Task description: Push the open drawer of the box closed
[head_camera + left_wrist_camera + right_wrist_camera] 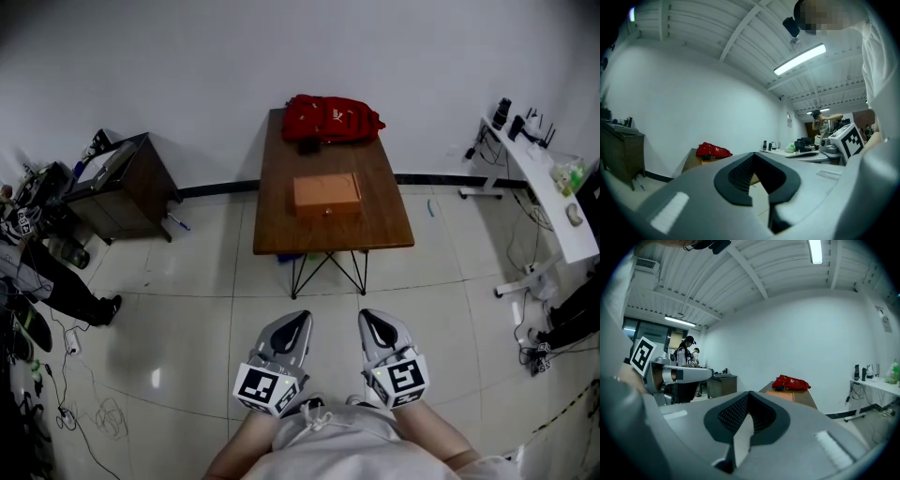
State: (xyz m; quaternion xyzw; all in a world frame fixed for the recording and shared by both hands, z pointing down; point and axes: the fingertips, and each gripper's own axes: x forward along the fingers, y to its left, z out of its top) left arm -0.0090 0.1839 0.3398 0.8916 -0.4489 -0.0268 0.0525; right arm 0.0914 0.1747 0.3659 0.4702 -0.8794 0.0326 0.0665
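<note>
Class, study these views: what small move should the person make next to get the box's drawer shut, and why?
Probably step forward to the table. The left gripper and right gripper hang shut and empty near the person's waist, with a stretch of floor between them and the box, whose knobbed front faces the person. Nothing seems pushable from here.

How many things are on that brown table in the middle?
2: a red bag at the far end of the table, and an orange-brown box near its middle. A small dark item by the bag may be separate.
</note>
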